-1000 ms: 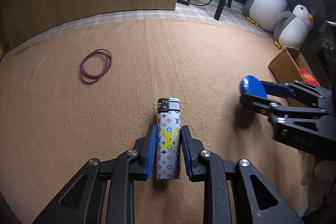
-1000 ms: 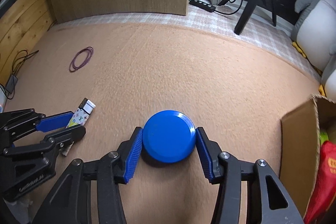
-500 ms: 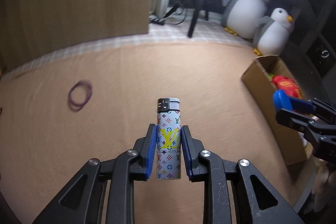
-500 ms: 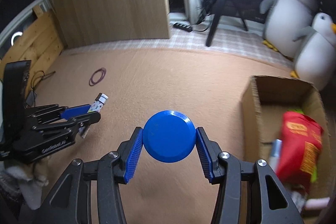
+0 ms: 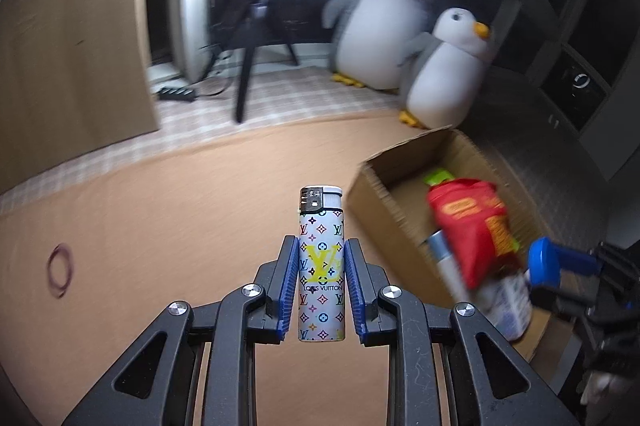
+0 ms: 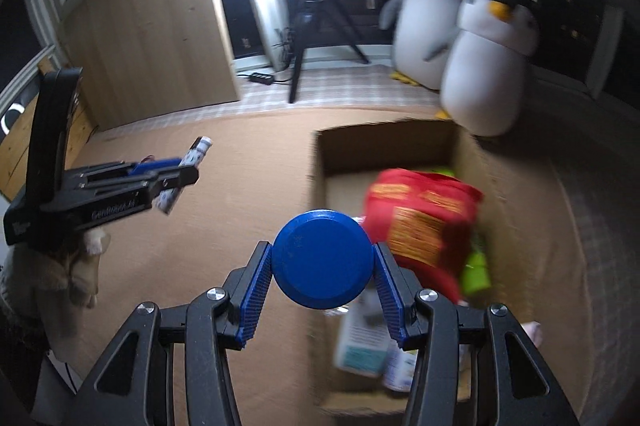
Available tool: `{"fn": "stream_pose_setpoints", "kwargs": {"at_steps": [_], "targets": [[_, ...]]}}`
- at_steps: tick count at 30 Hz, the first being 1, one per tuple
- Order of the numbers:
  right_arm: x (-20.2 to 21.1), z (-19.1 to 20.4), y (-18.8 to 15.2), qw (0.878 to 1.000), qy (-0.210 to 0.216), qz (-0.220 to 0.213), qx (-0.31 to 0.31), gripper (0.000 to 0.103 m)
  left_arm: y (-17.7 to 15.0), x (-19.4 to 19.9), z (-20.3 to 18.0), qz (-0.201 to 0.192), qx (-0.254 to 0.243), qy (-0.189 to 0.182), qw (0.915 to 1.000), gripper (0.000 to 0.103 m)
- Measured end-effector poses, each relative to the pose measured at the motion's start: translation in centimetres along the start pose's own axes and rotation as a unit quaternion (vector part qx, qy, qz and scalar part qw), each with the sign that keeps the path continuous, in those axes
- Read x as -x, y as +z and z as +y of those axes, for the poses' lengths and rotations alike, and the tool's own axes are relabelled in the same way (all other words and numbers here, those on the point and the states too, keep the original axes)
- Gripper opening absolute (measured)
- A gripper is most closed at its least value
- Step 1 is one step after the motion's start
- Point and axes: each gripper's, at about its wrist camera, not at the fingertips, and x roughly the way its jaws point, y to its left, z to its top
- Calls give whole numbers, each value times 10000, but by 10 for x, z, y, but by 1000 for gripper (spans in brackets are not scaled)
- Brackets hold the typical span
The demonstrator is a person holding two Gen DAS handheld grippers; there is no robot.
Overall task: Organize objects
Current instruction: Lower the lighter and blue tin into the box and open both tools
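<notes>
Left wrist view: the left gripper [image 5: 322, 284] pinched one glossy, monogram-printed lighter [image 5: 321, 266] upright between its ribbed blue pads, above the tan carpet [image 5: 168, 218]. Ahead to its right sat one open corrugated cardboard box [image 5: 384, 198] holding a crinkled red packet [image 5: 474, 226]. Two plush penguins [image 5: 444, 74] stood beyond it.

Right wrist view: the right gripper [image 6: 322, 266], angled downward, clamped one smooth round blue lid [image 6: 322, 258] by its rim, over the box's near left edge. The left gripper hung off to its left, tilted downward with the lighter.
</notes>
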Motion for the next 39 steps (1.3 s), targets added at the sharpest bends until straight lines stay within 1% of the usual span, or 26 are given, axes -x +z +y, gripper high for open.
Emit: {"fn": "stream_pose_setpoints", "kwargs": {"at_steps": [6, 10, 15, 23, 24, 25, 27, 28, 31, 39], "targets": [[6, -23, -8, 9999, -59, 29, -90, 46, 19, -29, -41, 9, -232, -130, 9996, 25], [6, -31, -13, 9999, -33, 63, -110, 46, 27, -49, -64, 110, -342, -138, 9993, 25], [5, -35, -17, 9999, 31, 91, -126, 46, 31, -70, -78, 227, -351, -150, 9990, 25], [-1, -39, -17, 9998, 75, 139, -107, 46, 35, -81, -82, 275, -381, -188, 9987, 25], [-2, -40, -16, 9998, 92, 140, -119, 46, 35, -80, -82, 275, -370, -206, 9987, 27], [-2, -40, -16, 9998, 106, 132, -131, 47, 36, -81, -82, 285, -361, -217, 9987, 33], [-2, -40, -15, 9997, 144, 123, -130, 47, 36, -78, -82, 263, -366, -199, 9988, 42], [-1, -40, -15, 9998, 146, 108, -125, 48, 36, -78, -81, 256, -363, -192, 9988, 43], [1, -38, -13, 9999, 100, 60, -85, 56, 36, -75, -79, 238, -348, -191, 9989, 43], [0, -34, -12, 9998, 99, 69, -130, 56, 33, -62, -68, 178, -328, -183, 9991, 43]]}}
